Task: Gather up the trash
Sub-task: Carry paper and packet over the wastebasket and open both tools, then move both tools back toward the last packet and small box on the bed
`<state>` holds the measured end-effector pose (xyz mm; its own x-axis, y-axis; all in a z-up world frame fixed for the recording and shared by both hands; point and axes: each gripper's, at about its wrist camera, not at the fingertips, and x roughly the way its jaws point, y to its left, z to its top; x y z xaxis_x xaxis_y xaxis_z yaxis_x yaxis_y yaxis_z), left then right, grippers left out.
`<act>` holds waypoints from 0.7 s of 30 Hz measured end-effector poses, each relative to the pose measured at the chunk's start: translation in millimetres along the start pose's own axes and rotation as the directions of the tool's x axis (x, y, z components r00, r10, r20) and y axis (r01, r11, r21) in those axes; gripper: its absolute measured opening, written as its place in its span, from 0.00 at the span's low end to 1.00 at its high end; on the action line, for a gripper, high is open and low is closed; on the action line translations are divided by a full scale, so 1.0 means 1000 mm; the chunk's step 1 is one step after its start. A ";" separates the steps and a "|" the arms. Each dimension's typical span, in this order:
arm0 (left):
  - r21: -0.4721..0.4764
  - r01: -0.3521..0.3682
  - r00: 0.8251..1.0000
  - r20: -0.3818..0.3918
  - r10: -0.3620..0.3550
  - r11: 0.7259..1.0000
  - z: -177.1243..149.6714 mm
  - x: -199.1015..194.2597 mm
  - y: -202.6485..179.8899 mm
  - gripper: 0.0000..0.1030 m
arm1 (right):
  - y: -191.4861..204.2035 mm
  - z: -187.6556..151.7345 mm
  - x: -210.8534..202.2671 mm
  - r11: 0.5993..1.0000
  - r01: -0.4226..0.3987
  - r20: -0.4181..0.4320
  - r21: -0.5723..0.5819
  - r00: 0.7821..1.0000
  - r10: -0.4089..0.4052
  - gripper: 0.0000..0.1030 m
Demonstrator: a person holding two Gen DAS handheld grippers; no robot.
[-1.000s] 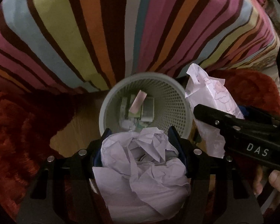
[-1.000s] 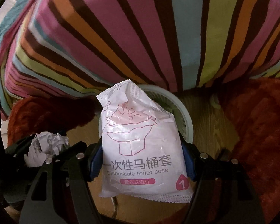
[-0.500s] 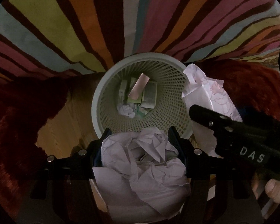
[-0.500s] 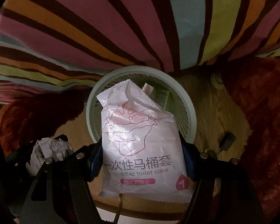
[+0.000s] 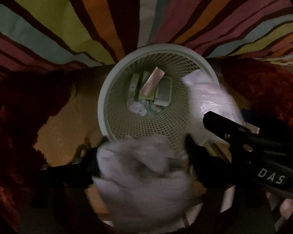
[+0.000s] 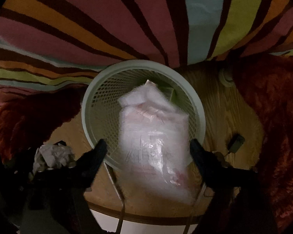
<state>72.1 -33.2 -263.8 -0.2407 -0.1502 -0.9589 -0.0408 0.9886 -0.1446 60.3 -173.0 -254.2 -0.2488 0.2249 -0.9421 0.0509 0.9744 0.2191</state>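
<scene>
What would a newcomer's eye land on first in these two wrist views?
Probably the pale mesh waste basket on the wood floor below both grippers, with cartons and a paper wad at its bottom. Next, two blurred white things over it: a crumpled paper ball between the left gripper's just-opened jaws, and a plastic packet between the right gripper's. Behind, a bright striped blanket.

Blurred paper wad (image 5: 142, 173), seemingly loose, above basket (image 5: 107, 89).

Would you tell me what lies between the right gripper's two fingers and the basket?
The right wrist view shows the plastic packet, blurred, between the open right gripper and the basket.
</scene>
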 end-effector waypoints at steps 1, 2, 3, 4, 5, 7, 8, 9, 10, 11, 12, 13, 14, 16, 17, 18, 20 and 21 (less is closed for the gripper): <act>0.001 0.003 1.000 0.009 -0.003 1.000 0.000 -0.002 0.000 0.83 | -0.001 0.000 -0.001 1.000 -0.003 0.005 0.003 1.000 0.003 0.82; 0.003 0.007 1.000 0.018 -0.007 1.000 0.000 -0.004 -0.001 0.83 | -0.001 0.000 -0.002 1.000 -0.004 0.008 0.005 1.000 0.004 0.82; 0.005 0.010 1.000 0.022 -0.010 1.000 0.000 -0.004 -0.001 0.83 | -0.001 -0.001 -0.002 1.000 -0.003 0.010 0.007 1.000 0.003 0.82; 0.008 0.011 1.000 0.024 -0.012 1.000 0.000 -0.005 -0.002 0.83 | -0.001 -0.001 -0.002 1.000 -0.001 0.012 0.009 1.000 0.001 0.82; 0.009 0.012 1.000 0.024 -0.012 1.000 0.000 -0.005 -0.003 0.83 | -0.002 -0.001 -0.002 1.000 -0.001 0.013 0.012 1.000 0.001 0.82; 0.009 0.012 1.000 0.028 -0.012 1.000 0.000 -0.006 -0.002 0.83 | -0.002 -0.001 -0.004 1.000 -0.004 0.017 0.018 1.000 0.004 0.82; 0.007 0.014 0.999 0.031 -0.014 1.000 0.000 -0.007 -0.002 0.83 | -0.003 -0.001 -0.004 1.000 -0.005 0.019 0.020 1.000 0.005 0.82; 0.004 0.014 0.999 0.034 -0.014 1.000 0.000 -0.007 -0.002 0.83 | -0.003 -0.001 -0.004 1.000 -0.007 0.021 0.021 1.000 0.006 0.82; 0.002 0.015 0.999 0.037 -0.015 1.000 0.000 -0.007 -0.001 0.83 | -0.003 -0.001 -0.004 1.000 -0.008 0.023 0.023 1.000 0.007 0.82; 0.001 0.014 0.999 0.040 -0.014 1.000 0.000 -0.007 -0.001 0.83 | -0.004 0.000 -0.006 1.000 -0.009 0.024 0.024 1.000 0.008 0.82; -0.001 0.014 0.999 0.043 -0.014 1.000 0.000 -0.008 -0.001 0.83 | -0.004 0.000 -0.005 1.000 -0.010 0.026 0.024 1.000 0.009 0.82; -0.002 0.015 0.999 0.047 -0.015 1.000 0.000 -0.009 -0.001 0.83 | -0.004 0.000 -0.006 1.000 -0.010 0.028 0.025 1.000 0.009 0.82; -0.003 0.015 0.999 0.050 -0.015 1.000 0.000 -0.010 -0.002 0.83 | -0.003 -0.001 -0.006 1.000 -0.010 0.029 0.025 1.000 0.009 0.82; -0.004 0.014 0.998 0.057 -0.014 1.000 0.000 -0.012 -0.001 0.83 | -0.002 -0.001 -0.006 1.000 -0.010 0.032 0.024 0.999 0.009 0.82; -0.005 0.014 0.998 0.061 -0.013 1.000 0.000 -0.012 -0.001 0.83 | -0.003 -0.002 -0.008 1.000 -0.010 0.033 0.022 0.999 0.009 0.82; -0.006 0.014 0.998 0.063 -0.013 1.000 -0.001 -0.013 -0.001 0.83 | -0.003 -0.002 -0.008 1.000 -0.010 0.034 0.021 0.999 0.009 0.82; -0.009 0.014 0.998 0.069 -0.013 1.000 -0.001 -0.015 0.000 0.83 | -0.004 -0.003 -0.009 1.000 -0.010 0.037 0.020 0.999 0.009 0.82; -0.009 0.014 0.997 0.072 -0.013 1.000 -0.001 -0.015 0.000 0.83 | -0.004 -0.003 -0.010 1.000 -0.011 0.039 0.020 0.999 0.010 0.82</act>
<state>74.7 -30.9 -248.6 -0.1701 -0.1624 -0.9720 -0.0529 0.9864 -0.1555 59.4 -178.9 -244.9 -0.2103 0.2348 -0.9490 0.0731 0.9718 0.2242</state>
